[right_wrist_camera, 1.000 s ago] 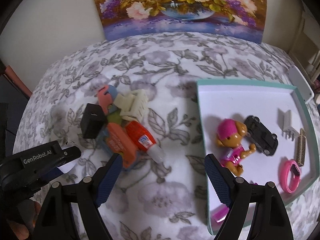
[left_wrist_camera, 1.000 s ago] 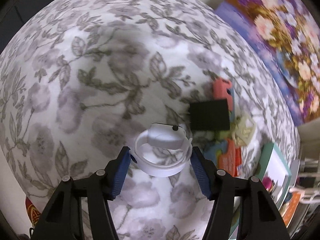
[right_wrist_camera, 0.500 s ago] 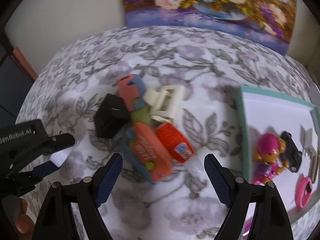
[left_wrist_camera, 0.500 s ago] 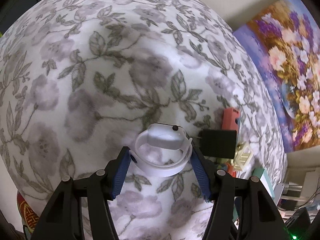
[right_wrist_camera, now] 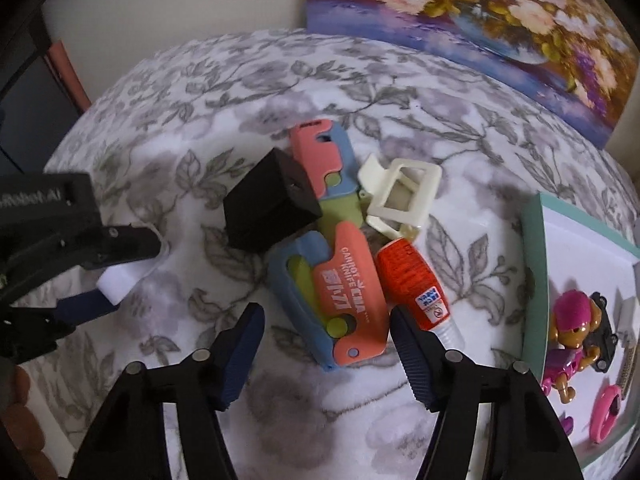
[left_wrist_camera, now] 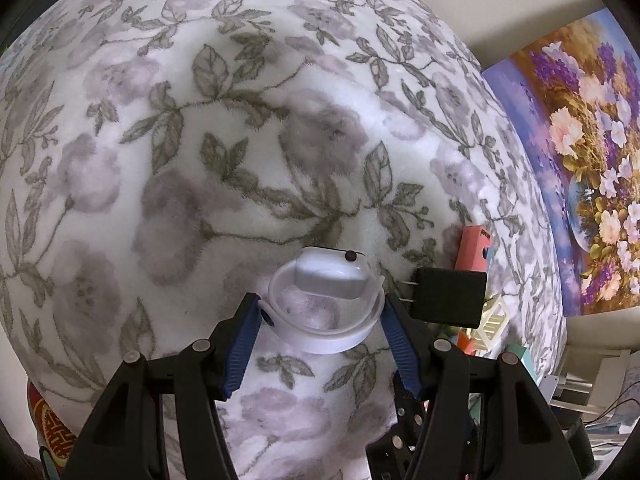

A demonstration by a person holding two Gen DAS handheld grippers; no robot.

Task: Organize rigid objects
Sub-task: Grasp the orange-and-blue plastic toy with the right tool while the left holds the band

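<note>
Carrot knife point(right_wrist_camera: 340, 292) lies between the closing jaws of the right gripper point(right_wrist_camera: 326, 340), pads not yet touching; square up on its long sides, avoid the glue tube point(right_wrist_camera: 416, 284) just beside. Left gripper point(left_wrist_camera: 322, 334) clamps white watch point(left_wrist_camera: 326, 306) over the bedspread point(left_wrist_camera: 200, 160). Tray point(right_wrist_camera: 534, 280) sits toward the right edge.

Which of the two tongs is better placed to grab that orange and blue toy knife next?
The right. Its tongs are closing with the toy knife between the pads, not yet touching. The left tongs already hold the white watch, off to the side of the pile.
</note>
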